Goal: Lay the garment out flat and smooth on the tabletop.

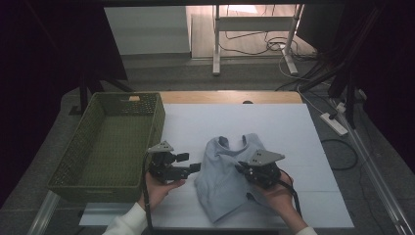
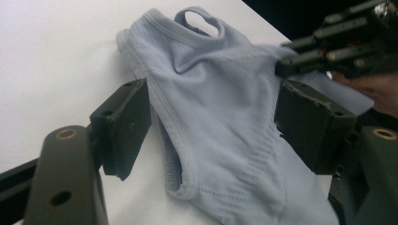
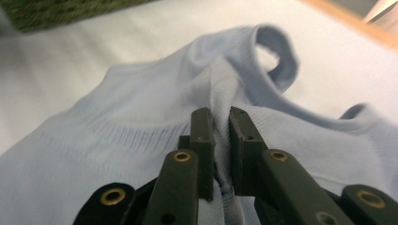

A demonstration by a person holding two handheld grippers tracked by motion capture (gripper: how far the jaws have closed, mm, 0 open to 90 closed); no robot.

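Two tongs: right tongs (image 3: 220,140) pinching garment (image 3: 141,140) fold; left tongs (image 2: 211,126) agape alongside.

Dim room in the high view, dark corners at both sides, white table sheet (image 1: 274,132) the brightest area, light patch on the far floor; soft shadows under the garment (image 2: 220,117); gripper views sharper near, background blurred, basket (image 3: 56,11) out of focus
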